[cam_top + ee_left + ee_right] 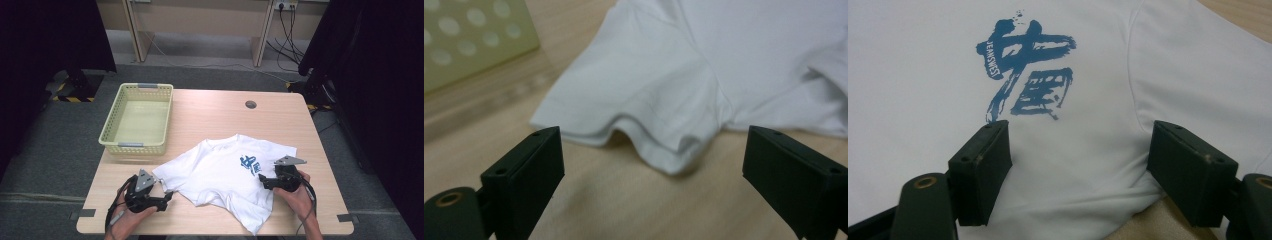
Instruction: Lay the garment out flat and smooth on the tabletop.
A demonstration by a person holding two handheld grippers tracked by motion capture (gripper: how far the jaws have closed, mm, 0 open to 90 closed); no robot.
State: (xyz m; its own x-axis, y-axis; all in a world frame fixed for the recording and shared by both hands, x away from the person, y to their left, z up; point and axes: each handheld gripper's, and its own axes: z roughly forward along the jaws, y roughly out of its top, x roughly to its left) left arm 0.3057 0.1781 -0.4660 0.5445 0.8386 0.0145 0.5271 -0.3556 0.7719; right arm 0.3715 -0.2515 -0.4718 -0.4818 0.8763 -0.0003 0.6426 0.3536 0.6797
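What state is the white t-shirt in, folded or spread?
Mostly spread: the white t-shirt lies print-up on the table, body and both sleeves out, hem rumpled near the front edge.

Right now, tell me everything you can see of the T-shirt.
The T-shirt is white, soft-looking cloth with short hemmed sleeves and a blue brush-style print on its chest. It lies face up and rumpled on the near half of the wooden table, collar toward the far side, one corner reaching the near edge. Both open grippers, left and right, are at its sides; neither grips it.
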